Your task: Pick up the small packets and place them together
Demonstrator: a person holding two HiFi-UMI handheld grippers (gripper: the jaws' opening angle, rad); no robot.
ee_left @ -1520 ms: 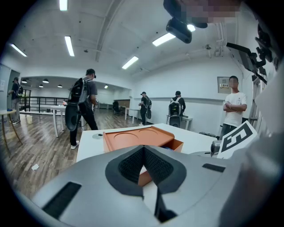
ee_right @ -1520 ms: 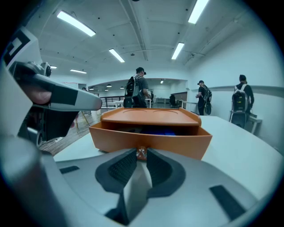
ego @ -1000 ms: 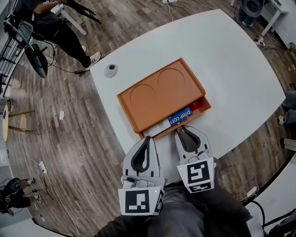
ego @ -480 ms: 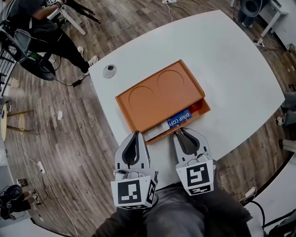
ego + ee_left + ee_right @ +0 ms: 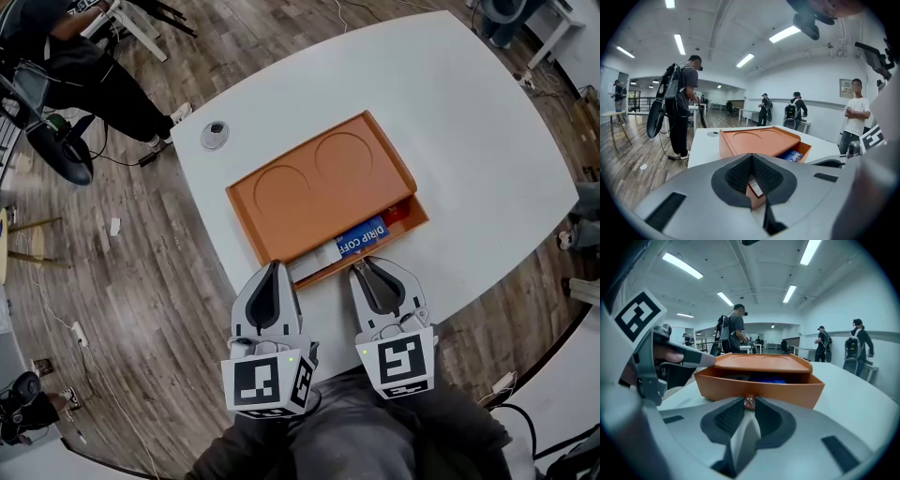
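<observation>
Leftward and back toward the person is where the left hand-held gripper (image 5: 273,272) has gone, so the gap between it and the right hand-held gripper (image 5: 360,268) is wider than before. The right one has kept its place at the drawer.

On the white worktop (image 5: 469,141) sits an orange box (image 5: 319,187) with 2 round recesses (image 5: 342,157) in its top. Its drawer (image 5: 419,217) is pulled partly out toward the person. 3 packets lie inside it in a row:
- a blue packet (image 5: 362,236) in the middle
- a red packet (image 5: 397,213) at the right end, half under the box top
- a white packet (image 5: 312,262) at the left end

The right hand-held gripper (image 5: 749,403) is clenched on the small reddish knob (image 5: 749,402) on the drawer's front wall, 1 jaw tip on each side of it.

The left hand-held gripper (image 5: 751,156) has its tips together and grasps nothing. Its tips are just beside the near-left corner of the box. Its own view shows the drawer's corner and a bit of the white packet through the hollow behind the tips.

A small grey disc (image 5: 215,134) lies on the worktop beyond the box's left end, well apart from it. A person (image 5: 84,56) in dark clothes stands on the wooden floor at the far left.
</observation>
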